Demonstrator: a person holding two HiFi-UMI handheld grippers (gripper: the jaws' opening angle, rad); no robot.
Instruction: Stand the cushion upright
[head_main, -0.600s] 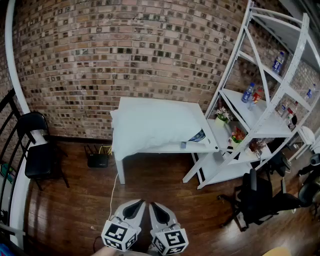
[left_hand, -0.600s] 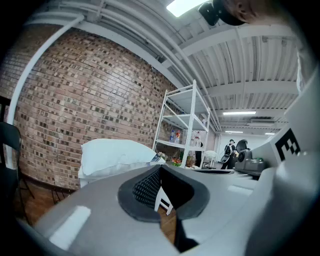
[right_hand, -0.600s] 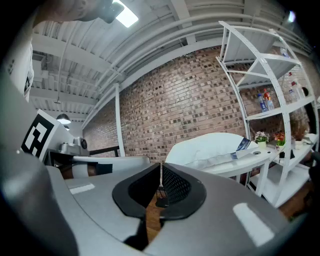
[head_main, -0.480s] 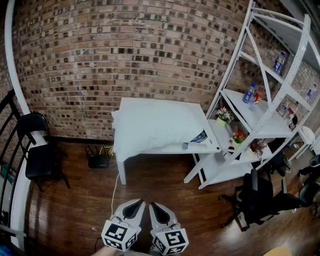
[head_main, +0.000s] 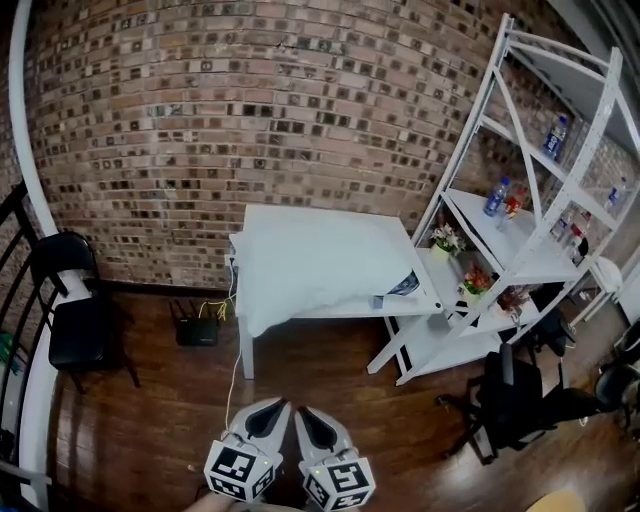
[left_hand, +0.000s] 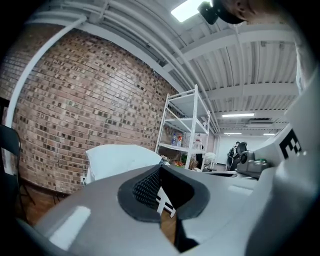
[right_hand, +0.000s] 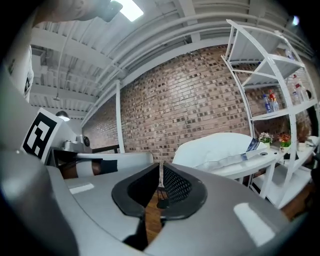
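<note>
While the white cushion (head_main: 318, 262) lies flat on the white tabletop (head_main: 410, 301) against the brick wall (head_main: 200, 120), the left gripper (head_main: 266, 412) and right gripper (head_main: 306, 416) hang side by side well short of it, both with jaws pressed together, empty.

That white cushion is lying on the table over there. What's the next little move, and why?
Probably step closer to the table, raising the left gripper and right gripper toward the cushion. It lies flat on the tabletop, far beyond both grippers, which are shut, empty and held low by the body.
</note>
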